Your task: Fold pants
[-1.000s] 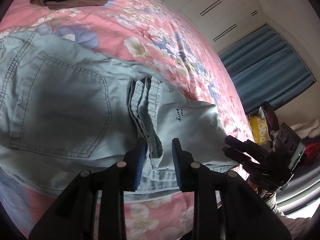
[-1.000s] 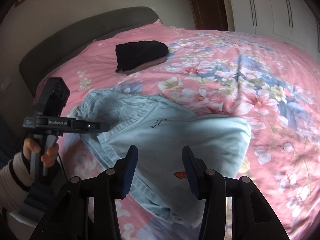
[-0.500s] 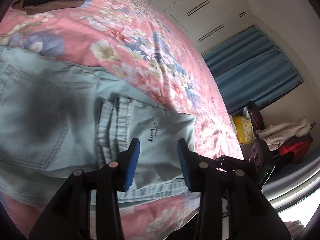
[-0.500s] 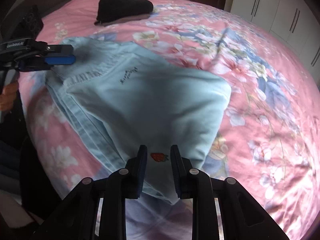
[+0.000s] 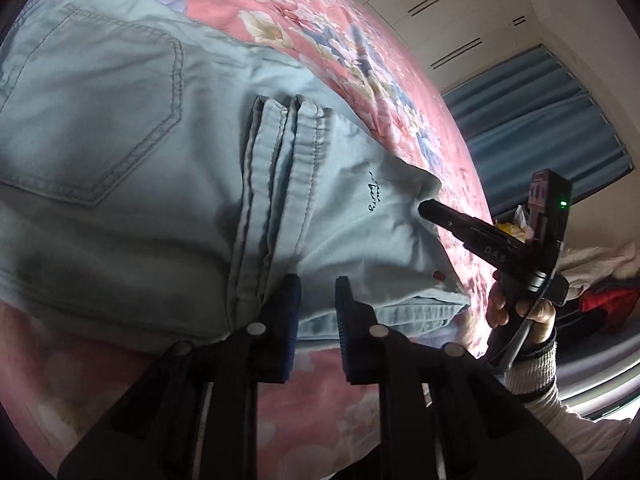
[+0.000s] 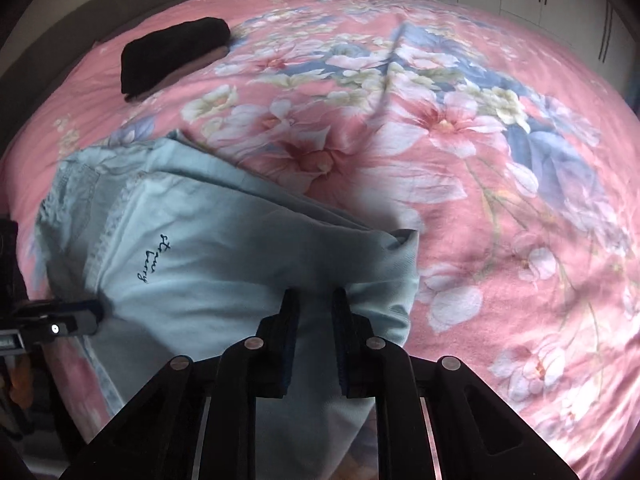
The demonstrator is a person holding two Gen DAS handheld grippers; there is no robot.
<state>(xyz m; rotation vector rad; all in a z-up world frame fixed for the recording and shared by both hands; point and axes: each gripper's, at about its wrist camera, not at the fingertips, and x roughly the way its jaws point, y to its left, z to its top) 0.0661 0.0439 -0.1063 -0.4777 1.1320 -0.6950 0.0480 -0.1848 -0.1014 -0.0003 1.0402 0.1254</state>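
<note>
Light blue denim pants (image 5: 160,184) lie folded on the pink floral bedspread (image 6: 460,128), leg hems laid over the back-pocket part. My left gripper (image 5: 318,296) sits at the near edge of the pants, jaws a narrow gap apart around the cloth edge. My right gripper (image 6: 316,308) is closed narrowly on the folded end of the pants (image 6: 224,264), with cloth between its pads. The right gripper also shows in the left wrist view (image 5: 430,210), touching the fold. The left gripper shows at the left edge of the right wrist view (image 6: 92,312).
A black folded garment (image 6: 172,52) lies near the dark headboard (image 6: 80,28). White wardrobe doors (image 5: 440,12) and blue curtains (image 5: 540,128) stand beyond the bed. Clothes are piled at the right (image 5: 600,276).
My right gripper has narrowed from wide open and closed on the pants' folded end. My left gripper has moved in to the pants' near edge and narrowed its jaws.
</note>
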